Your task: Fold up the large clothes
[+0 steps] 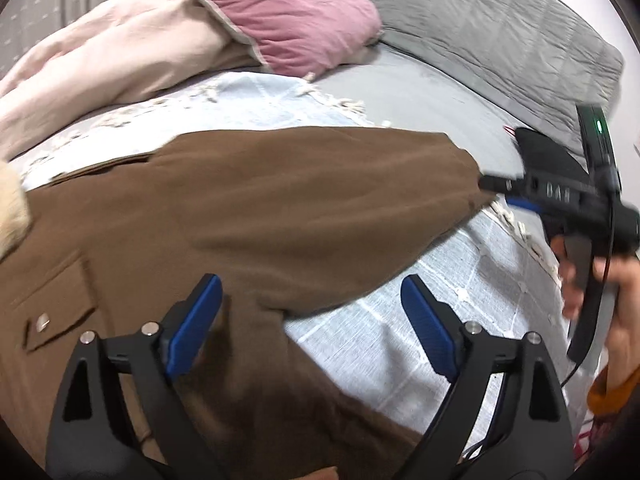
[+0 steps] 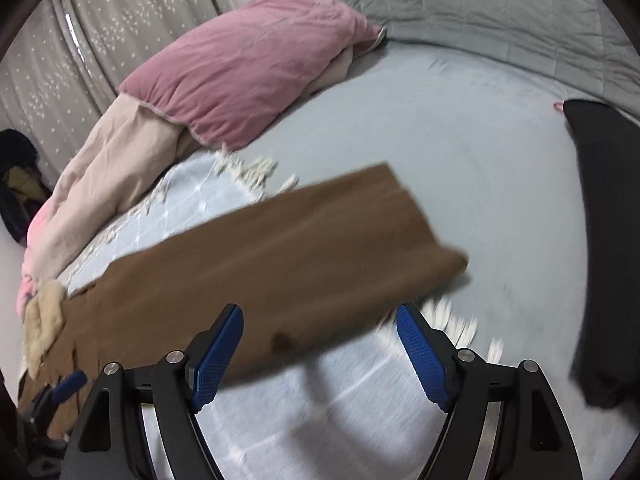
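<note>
A brown coat (image 1: 224, 224) with a buttoned pocket flap (image 1: 52, 312) and a beige fur collar (image 2: 44, 320) lies on a pale blue fringed blanket (image 1: 432, 304) on the bed. Its sleeve (image 2: 312, 236) stretches out to the right. My left gripper (image 1: 312, 320) is open and empty just above the coat's body. My right gripper (image 2: 320, 348) is open and empty over the sleeve's lower edge; in the left wrist view it (image 1: 496, 188) shows at the sleeve's cuff end.
A pink pillow (image 2: 256, 64) and a beige duvet (image 2: 116, 160) lie at the back left. A grey quilted headboard (image 2: 480, 4) runs along the back. A black garment (image 2: 604, 240) lies on the grey sheet (image 2: 460, 152) at right. Curtains (image 2: 100, 40) hang at left.
</note>
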The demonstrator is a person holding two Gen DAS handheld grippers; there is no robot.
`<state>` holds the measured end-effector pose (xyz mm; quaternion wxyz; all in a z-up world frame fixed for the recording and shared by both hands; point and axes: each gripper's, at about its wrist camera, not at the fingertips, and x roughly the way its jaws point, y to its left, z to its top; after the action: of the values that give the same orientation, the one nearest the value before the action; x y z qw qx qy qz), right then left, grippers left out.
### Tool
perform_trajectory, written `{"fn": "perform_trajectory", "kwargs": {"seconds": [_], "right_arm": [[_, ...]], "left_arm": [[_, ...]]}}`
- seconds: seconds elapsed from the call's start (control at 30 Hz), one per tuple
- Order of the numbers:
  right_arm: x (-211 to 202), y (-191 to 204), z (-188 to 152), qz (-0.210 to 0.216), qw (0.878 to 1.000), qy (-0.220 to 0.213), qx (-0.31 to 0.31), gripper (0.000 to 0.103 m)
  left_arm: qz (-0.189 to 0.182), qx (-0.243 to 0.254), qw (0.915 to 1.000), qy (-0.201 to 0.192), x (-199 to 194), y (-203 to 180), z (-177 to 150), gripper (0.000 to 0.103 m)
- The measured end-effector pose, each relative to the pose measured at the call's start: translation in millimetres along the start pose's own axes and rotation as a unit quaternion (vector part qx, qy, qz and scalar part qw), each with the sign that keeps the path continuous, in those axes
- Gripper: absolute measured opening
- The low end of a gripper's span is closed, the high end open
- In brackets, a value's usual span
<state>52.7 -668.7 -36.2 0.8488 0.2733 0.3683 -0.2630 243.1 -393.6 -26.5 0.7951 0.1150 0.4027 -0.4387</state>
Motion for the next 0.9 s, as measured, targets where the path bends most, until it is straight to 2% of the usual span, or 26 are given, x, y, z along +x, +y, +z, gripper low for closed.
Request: {"fn": "perform_trajectory", "kwargs": {"seconds": [0.17,0.27,0.37,0.5,0.67,0.77,0.83,0.9], "right_arm": [[17,4,-21,0.039,0.998,0.043,0.038,0.08],[29,-1,-23,0.064,0.994,0.05,0.077,0.08],[34,-5,-18,0.064,0.993,0.024,0.099,0.08],[42,-8,-9,0.058,0.991,-0.005,0.122,0.08],[48,-8,0,0.031,0.988,-0.033,0.147,0.079],[48,-8,4,0.006,0.988,-0.045,0.15,0.06],[46,-9,5,-0.005,0.987,-0.048,0.155,0.031],[39,-11,8,-0.005,0.985,-0.056,0.161,0.012]], "left_arm": [[0.028,-0.044,0.9986,0.006,-35,29,-7,0.091],[0.045,-0.077,0.996,-0.003,-74,63,-18,0.091],[0.092,-0.097,0.991,-0.007,-112,94,-26,0.091],[0.151,-0.127,0.9802,-0.016,-167,135,-44,0.091],[0.217,-0.165,0.962,-0.014,-224,176,-80,0.091],[0.235,-0.187,0.9537,-0.013,-247,192,-109,0.092],[0.244,-0.209,0.9469,-0.006,-253,205,-131,0.092],[0.245,-0.234,0.9408,0.002,-256,217,-152,0.092]]}}
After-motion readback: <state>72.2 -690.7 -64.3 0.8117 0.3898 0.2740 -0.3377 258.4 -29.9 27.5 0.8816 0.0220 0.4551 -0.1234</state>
